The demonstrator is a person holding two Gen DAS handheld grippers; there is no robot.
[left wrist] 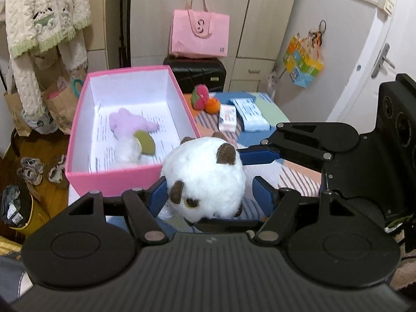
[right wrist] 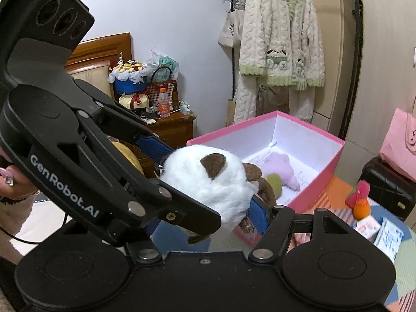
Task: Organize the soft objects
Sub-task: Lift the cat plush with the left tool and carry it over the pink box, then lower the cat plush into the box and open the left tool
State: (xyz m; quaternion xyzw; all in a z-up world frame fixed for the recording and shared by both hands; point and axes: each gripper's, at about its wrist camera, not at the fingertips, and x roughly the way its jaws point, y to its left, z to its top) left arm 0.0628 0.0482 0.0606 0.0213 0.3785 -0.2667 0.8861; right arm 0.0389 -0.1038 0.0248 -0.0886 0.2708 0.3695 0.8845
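**Both grippers on the white plush, just short of the pink box**

Far left in your left wrist view: a cream robe (left wrist: 46, 13) hangs over paper bags (left wrist: 56, 104) on the floor. Next, the pink box (left wrist: 122, 179) sits open; inside it lie a lilac plush (left wrist: 130, 123) and a green-and-white toy (left wrist: 144, 143) on printed paper. Centre: the white plush (left wrist: 205, 179), brown ears, sits at the box's near right corner, outside it. Your left gripper (left wrist: 209, 189) has its blue pads against the plush on both sides — clamped on it. Your right gripper (left wrist: 257, 153) comes in from the right, one blue pad against the plush's upper right; its other finger is hidden here. In the right wrist view the right gripper (right wrist: 208, 182) has a blue pad on each side of the plush, so it grips it too. Right of the plush, on the striped cover: a red-and-orange toy (left wrist: 204, 100) and tissue packs (left wrist: 249, 114). Behind: black suitcase (left wrist: 197, 74) with a pink bag (left wrist: 199, 35) on top.
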